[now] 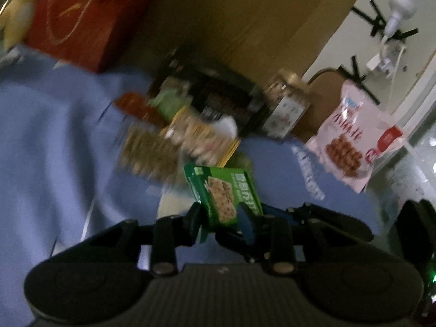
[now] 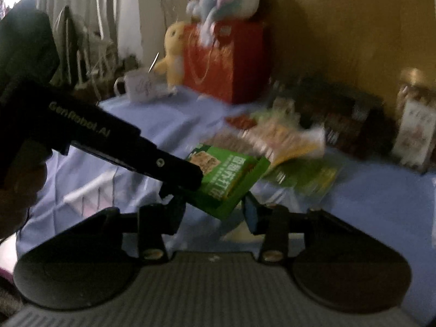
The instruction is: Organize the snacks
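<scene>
My left gripper is shut on a green snack box and holds it above the blue cloth. In the right wrist view the same green box is held by the left gripper, which reaches in from the left. My right gripper is open just below and around the box's near corner; whether it touches is unclear. Behind lies a blurred pile of snack packets, which also shows in the right wrist view.
A pink snack bag leans at the right. A jar and a dark box stand at the back by a brown wall. A red box with plush toys stands at the far left. A white mug sits beside it.
</scene>
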The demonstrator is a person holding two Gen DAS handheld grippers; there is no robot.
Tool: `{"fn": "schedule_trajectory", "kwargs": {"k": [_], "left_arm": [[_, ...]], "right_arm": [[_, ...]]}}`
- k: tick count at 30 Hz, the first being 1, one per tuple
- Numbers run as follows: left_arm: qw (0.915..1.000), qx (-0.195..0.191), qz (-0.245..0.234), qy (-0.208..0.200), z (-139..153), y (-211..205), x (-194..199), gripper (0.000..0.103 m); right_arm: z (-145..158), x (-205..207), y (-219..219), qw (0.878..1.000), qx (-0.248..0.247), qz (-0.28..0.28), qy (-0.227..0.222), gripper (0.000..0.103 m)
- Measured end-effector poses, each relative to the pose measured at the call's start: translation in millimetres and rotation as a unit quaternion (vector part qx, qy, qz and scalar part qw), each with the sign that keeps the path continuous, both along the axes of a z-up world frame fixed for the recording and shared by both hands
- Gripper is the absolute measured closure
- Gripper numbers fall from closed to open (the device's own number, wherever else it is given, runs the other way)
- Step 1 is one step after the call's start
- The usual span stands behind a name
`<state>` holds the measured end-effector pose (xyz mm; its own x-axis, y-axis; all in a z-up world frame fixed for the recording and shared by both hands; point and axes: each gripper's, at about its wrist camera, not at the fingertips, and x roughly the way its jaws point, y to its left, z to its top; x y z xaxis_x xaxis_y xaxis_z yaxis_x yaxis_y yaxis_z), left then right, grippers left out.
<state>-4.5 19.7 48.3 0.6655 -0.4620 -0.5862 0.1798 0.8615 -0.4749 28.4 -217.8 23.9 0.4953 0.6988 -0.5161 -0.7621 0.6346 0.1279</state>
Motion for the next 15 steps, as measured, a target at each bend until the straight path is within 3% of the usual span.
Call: {"fn": "schedule_trajectory", "kwargs": {"k": [4,8,10,13,15], "left_arm": [[0.9992,0.011,-0.013,-0.038,34,-14,47,0.075],[0.9966,0.02,-0.012,-0.079,60,-29,110,0.075],[0.9963,0.027,-0.007,-0.081,62,-36,146,0.074],[0.9967,0.038,0.003,-0.071,52,-43,191,0.072],[0.9967,0.042,0.021,-0.066,43,-37,201,0.072]], "right_arm": [[22,31,-4,0.999,0.012,-0.031,-0.035,0.055],[43,95,-6,0.995,0.046,-0.078,-0.049,0.055],[46,134,-3,0.992,0.059,-0.106,-0.032,0.052],[38,177,9,0.989,0.038,-0.141,-0.038,0.048],[32,190,6,0.986,0.025,-0.159,-0.033,0.048]]}}
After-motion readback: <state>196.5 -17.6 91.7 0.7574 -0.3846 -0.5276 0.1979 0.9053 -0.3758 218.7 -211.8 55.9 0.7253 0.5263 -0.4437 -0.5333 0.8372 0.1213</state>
